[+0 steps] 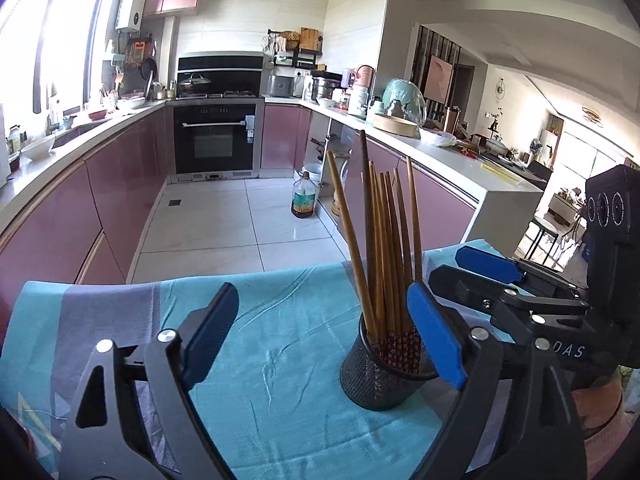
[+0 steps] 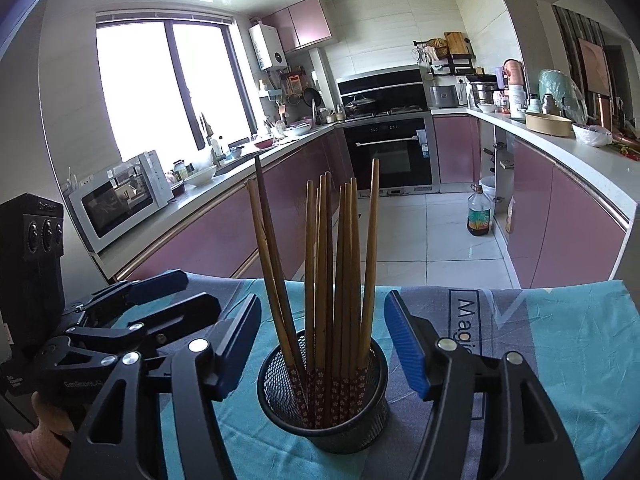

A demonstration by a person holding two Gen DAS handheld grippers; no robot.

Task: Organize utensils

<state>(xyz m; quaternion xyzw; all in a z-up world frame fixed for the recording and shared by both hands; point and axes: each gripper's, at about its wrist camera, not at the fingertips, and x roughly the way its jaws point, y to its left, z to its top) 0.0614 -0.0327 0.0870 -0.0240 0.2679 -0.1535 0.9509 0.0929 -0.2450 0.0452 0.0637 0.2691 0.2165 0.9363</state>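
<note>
A teal cloth point(image 2: 560, 352) covers the near table in a pink-cabineted kitchen. On it stands a black mesh cup point(image 2: 324, 412) holding upright chopsticks point(image 2: 332, 264). The left gripper point(image 1: 320, 340) and the right gripper point(image 2: 324, 344) are both spread wide, pinching nothing.

Both the left gripper point(image 1: 324, 344) and the right gripper point(image 2: 322, 344) have black angular frames, round silver screws at the joints and ribbed blue pads point(image 1: 436, 340). White lettering marks the black bodies. A pink sleeve point(image 2: 44, 432) shows.
</note>
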